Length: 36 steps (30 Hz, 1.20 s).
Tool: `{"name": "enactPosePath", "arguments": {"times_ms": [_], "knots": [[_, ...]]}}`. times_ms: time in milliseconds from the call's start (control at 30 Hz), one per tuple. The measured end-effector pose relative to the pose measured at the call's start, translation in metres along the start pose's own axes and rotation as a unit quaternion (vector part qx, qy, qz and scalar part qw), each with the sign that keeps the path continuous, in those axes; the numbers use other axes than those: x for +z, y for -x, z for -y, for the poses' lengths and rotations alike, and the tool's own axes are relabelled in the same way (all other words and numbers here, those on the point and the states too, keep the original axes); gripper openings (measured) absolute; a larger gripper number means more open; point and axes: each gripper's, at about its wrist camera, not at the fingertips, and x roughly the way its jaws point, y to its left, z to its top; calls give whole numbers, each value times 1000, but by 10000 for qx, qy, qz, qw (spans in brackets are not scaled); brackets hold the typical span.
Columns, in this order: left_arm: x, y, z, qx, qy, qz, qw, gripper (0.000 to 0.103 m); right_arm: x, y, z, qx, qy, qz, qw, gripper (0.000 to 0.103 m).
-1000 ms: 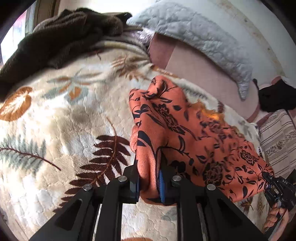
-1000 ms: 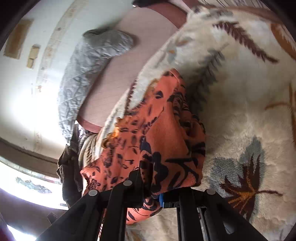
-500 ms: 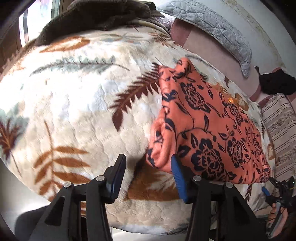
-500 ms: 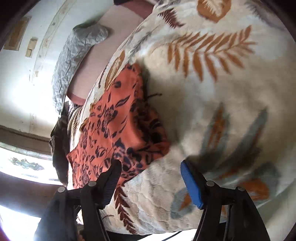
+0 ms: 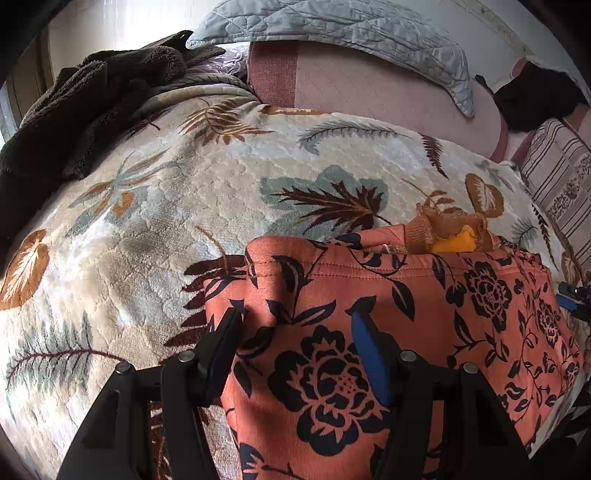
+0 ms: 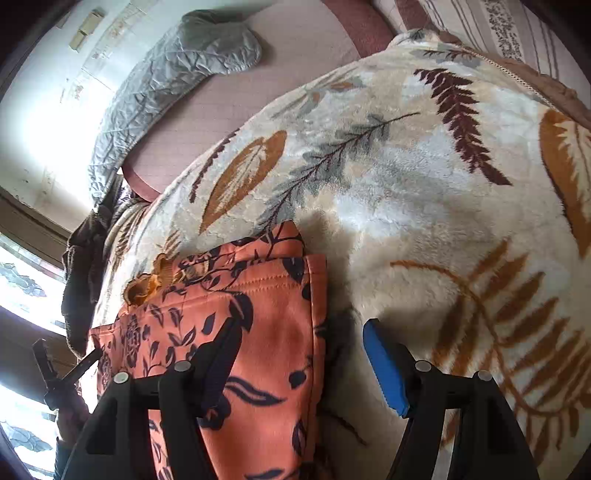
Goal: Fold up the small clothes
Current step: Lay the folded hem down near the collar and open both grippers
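Orange floral garment (image 5: 388, 332), soft, stitched hem, laid folded on plush leaf-print blanket (image 5: 166, 221), lower centre of frame | left gripper (image 5: 295, 328) spread wide above it; nothing held | right gripper (image 6: 301, 341) likewise agape; empty

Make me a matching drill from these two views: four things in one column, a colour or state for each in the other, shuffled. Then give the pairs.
1. floral garment
2. leaf-print blanket
3. quilted pillow
4. left hand-held gripper

a. grey
b. orange with dark flowers
c. open, over the cloth
d. cream, spread under the garment

Pairs: 1-b, 2-d, 3-a, 4-c
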Motion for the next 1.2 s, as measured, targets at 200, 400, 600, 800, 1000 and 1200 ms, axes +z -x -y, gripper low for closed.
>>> {"name": "enactPosePath", "arguments": {"times_ms": [200,400,600,800,1000,1200], "knots": [[6,-8,-4,109,25,-39,9999,5,13,-16,-15,-222,89,-54,9997,14],[5,37,-11,53,192,702,9973,4,17,26,-53,-594,766,555,9937,6],[3,43,-19,130,321,902,9953,5,36,28,-76,-815,1141,867,9863,6],[3,-15,-34,364,564,120,9977,14,36,-30,-34,-997,492,350,9932,18],[-18,69,-48,398,813,795,9927,56,6,54,-43,-676,184,1128,9911,66],[-81,123,-18,188,447,851,9952,73,-93,86,-82,1112,146,485,9925,71]]}}
